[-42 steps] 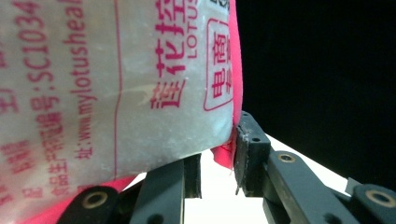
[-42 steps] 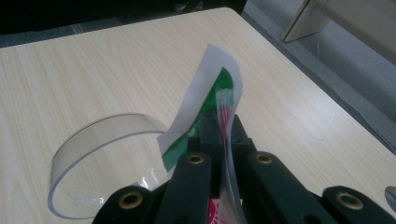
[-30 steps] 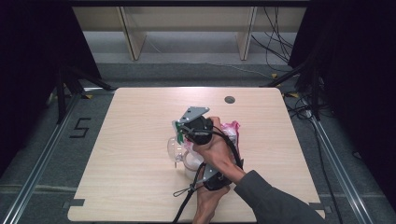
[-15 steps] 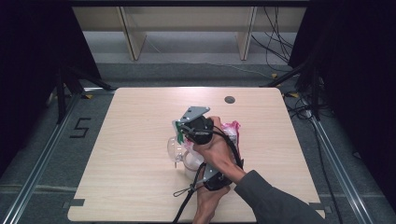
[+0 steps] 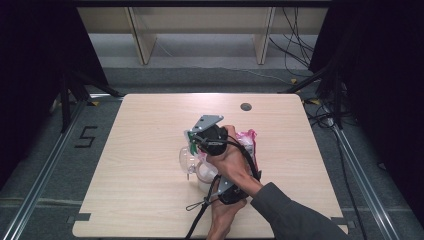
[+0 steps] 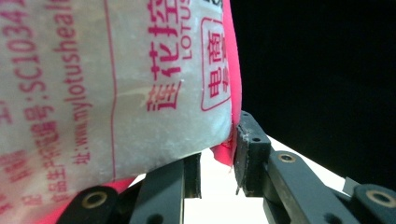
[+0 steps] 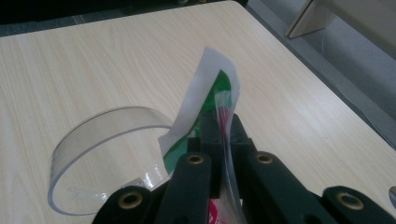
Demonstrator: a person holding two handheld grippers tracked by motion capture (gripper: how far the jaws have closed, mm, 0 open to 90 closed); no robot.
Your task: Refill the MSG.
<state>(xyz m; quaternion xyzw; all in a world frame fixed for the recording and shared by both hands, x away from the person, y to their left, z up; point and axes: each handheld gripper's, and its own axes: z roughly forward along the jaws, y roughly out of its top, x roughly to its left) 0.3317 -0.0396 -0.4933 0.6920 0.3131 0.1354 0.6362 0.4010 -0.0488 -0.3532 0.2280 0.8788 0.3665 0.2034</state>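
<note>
A pink and white snack bag (image 5: 248, 140) with red print is held over the middle of the wooden table (image 5: 140, 200). In the left gripper view the bag (image 6: 93, 84) hangs between the jaws and my left gripper (image 6: 218, 156) is shut on its lower edge. That left gripper (image 5: 223, 186) is the nearer one in the high view. My right gripper (image 7: 223, 125) is shut on a white and green strip (image 7: 205, 88) at the bag's top. Seen from above, the right gripper (image 5: 194, 138) hangs over a clear plastic cup (image 5: 189, 160). The cup (image 7: 93, 154) lies just left of its jaws.
A dark round hole (image 5: 245, 106) sits near the table's far edge. Black cables (image 5: 200, 206) trail from the grippers to the near edge. A shelf unit (image 5: 200, 30) stands beyond the table, with metal rails (image 5: 50, 170) on both sides of it.
</note>
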